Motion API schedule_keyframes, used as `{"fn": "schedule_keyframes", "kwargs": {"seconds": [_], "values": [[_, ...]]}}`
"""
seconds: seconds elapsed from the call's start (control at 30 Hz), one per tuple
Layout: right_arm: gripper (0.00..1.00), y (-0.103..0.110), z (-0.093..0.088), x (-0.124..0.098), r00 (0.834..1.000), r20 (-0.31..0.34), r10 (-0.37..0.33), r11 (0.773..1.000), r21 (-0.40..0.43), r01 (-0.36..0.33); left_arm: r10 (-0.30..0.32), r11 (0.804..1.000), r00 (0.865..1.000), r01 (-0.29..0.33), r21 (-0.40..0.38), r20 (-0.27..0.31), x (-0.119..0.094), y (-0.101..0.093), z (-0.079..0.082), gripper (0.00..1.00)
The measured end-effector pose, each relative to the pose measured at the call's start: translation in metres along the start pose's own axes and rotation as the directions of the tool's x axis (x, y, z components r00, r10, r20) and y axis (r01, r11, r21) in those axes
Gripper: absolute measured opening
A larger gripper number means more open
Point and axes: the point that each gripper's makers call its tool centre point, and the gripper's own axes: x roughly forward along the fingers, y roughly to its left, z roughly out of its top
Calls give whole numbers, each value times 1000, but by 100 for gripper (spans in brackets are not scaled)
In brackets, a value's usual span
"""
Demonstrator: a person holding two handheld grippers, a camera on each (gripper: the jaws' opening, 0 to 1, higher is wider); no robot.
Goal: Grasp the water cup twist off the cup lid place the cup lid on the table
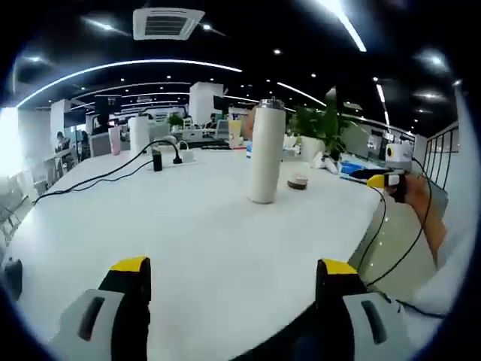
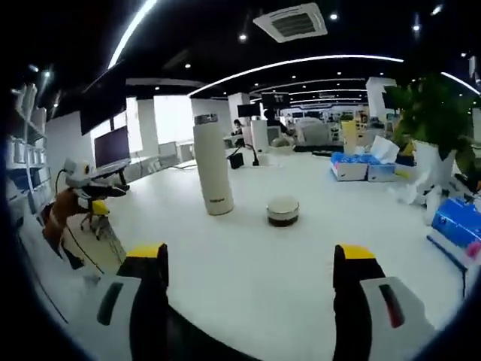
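A tall cream-white cylindrical water cup with a silver metal top stands upright near the middle of the white desk. Just beside it, apart from it, lies a small round cream-and-brown cup lid. The left gripper hovers wide open above the near desk edge, holding nothing; the right gripper likewise gapes empty, well short of the cup.

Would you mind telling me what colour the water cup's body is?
The water cup has a white body, with a silvery top; the right gripper view shows it best.
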Motion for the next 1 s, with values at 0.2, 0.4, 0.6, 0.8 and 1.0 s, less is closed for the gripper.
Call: {"fn": "schedule_keyframes", "kwargs": {"seconds": [0.2,0.4,0.6,0.8,1.0], "values": [[90,8,-13,-51,996,-17,-84,995,46,85,43,997,999,-44,64,23,-47,-8,-5,90],[90,29,-3,-102,993,48,-104,993,54,102,57,995,996,-63,72,72,-87,-17,-7,90],[92,42,-10,-139,985,34,-172,985,-6,172,65,994,994,-72,80,84,-117,-25,-12,90],[92,43,-27,-164,964,48,-263,964,-35,265,49,995,993,-58,86,104,-120,-28,-9,90],[90,38,-29,-181,943,151,-297,953,110,283,57,996,992,-64,66,110,-122,-31,-10,90]]}}
